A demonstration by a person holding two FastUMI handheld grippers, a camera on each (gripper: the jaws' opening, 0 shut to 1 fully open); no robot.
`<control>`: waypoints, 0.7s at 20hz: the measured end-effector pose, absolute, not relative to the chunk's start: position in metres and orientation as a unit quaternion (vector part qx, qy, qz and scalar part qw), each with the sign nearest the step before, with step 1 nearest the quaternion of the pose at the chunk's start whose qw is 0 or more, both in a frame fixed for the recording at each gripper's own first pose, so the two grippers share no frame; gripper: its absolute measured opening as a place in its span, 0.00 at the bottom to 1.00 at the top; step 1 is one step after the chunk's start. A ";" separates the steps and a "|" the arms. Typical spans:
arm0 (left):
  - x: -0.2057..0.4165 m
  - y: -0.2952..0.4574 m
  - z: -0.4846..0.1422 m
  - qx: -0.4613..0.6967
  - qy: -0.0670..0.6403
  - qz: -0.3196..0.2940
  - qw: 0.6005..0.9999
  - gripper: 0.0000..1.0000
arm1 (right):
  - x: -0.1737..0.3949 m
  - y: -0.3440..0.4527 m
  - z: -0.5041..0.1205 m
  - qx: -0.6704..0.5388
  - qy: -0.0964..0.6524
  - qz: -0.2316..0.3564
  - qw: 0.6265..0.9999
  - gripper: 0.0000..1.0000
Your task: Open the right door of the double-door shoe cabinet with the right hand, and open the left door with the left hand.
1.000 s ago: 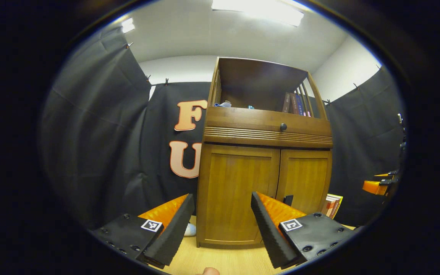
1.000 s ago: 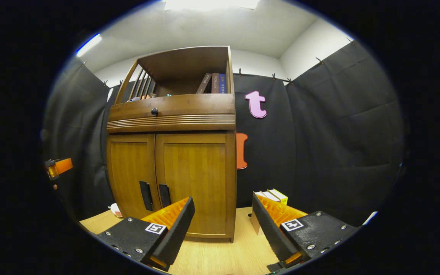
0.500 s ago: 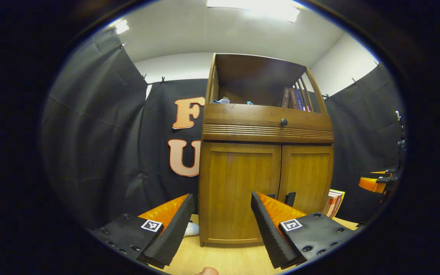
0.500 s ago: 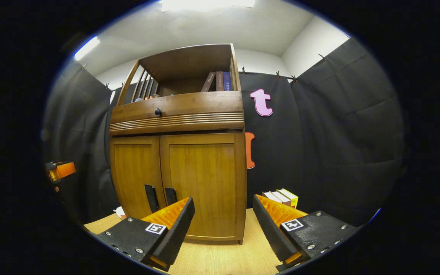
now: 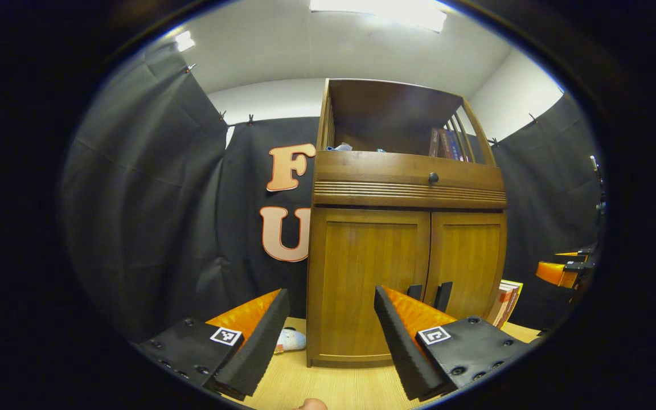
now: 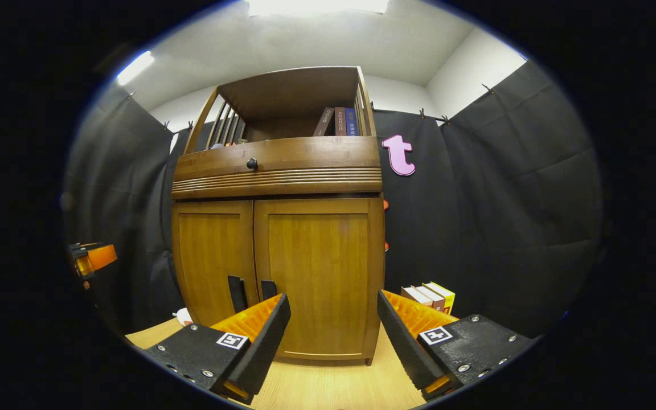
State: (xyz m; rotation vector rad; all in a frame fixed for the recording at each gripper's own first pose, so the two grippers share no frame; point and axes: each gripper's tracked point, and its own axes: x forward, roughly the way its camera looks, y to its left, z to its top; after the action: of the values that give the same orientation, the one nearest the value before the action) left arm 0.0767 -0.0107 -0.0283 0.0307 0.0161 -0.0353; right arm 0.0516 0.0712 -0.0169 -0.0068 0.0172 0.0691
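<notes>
Wooden shoe cabinet (image 5: 405, 273) stands on the pale worktop (image 6: 328, 387) with both doors closed, directly ahead of each hand-held gripper. The left hand-held gripper (image 5: 328, 336) is spread wide, holding nothing, short of the left door (image 5: 368, 279). The right hand-held gripper (image 6: 331, 339) is also spread and empty, facing the right door (image 6: 319, 273); two dark handles (image 6: 251, 291) sit beyond its left finger.

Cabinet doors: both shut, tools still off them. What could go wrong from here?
1. The two door handles sit side by side at the centre seam, so the right tool could catch the wrong one.
2. The left tool must reach the same spot; the tools may collide.
3. The books stand beside the cabinet, perhaps within the right door's swing.
</notes>
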 end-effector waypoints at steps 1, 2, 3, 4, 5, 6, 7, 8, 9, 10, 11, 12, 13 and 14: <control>0.075 -0.010 -0.030 0.016 0.009 -0.019 1.000 0.99 | 0.053 0.080 -0.022 0.000 0.013 0.040 0.999 0.94; 0.074 -0.008 -0.029 0.018 0.009 -0.020 1.000 0.99 | 0.055 0.088 -0.027 0.003 0.018 0.047 0.999 0.94; 0.074 -0.005 -0.029 0.018 0.008 -0.020 1.000 0.96 | 0.060 0.096 -0.031 0.004 0.020 0.050 0.999 0.96; 0.074 -0.004 -0.028 0.016 0.006 -0.020 1.000 0.99 | 0.065 0.102 -0.030 0.002 0.015 0.051 0.999 0.98; 0.075 -0.002 -0.028 0.013 0.005 -0.020 1.000 0.99 | 0.071 0.107 -0.031 -0.003 0.008 0.047 0.999 0.94; 0.077 0.000 -0.029 0.012 0.006 -0.020 1.000 0.96 | 0.079 0.112 -0.034 -0.015 0.006 0.043 0.999 0.94; 0.078 0.003 -0.032 0.010 0.007 -0.018 1.000 0.96 | 0.083 0.117 -0.039 -0.023 0.007 0.043 0.999 0.94; 0.079 0.005 -0.033 0.010 0.008 -0.016 1.000 0.96 | 0.090 0.126 -0.048 -0.031 0.008 0.045 0.998 0.94; 0.081 0.006 -0.034 0.011 0.009 -0.014 1.000 0.99 | 0.097 0.134 -0.056 -0.035 0.010 0.047 0.998 0.97; 0.082 0.007 -0.036 0.013 0.010 -0.013 1.000 0.96 | 0.106 0.143 -0.066 -0.037 0.011 0.050 0.998 0.94; 0.082 0.007 -0.037 0.015 0.009 -0.013 1.000 0.96 | 0.114 0.150 -0.073 -0.037 0.014 0.055 0.998 0.94; 0.083 0.008 -0.038 0.017 0.009 -0.012 1.000 0.96 | 0.120 0.158 -0.082 -0.037 0.018 0.059 0.997 0.94; 0.083 0.009 -0.039 0.018 0.010 -0.013 1.000 0.96 | 0.128 0.164 -0.089 -0.036 0.020 0.063 0.997 0.94; 0.085 0.010 -0.041 0.019 0.012 -0.013 1.000 0.96 | 0.138 0.170 -0.096 -0.036 0.022 0.066 0.997 0.94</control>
State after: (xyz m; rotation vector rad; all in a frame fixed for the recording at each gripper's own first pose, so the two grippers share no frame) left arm 0.0846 0.0099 -0.0410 0.0375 0.0236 -0.0259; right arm 0.1382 0.1696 -0.0957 -0.0713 0.0438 0.1320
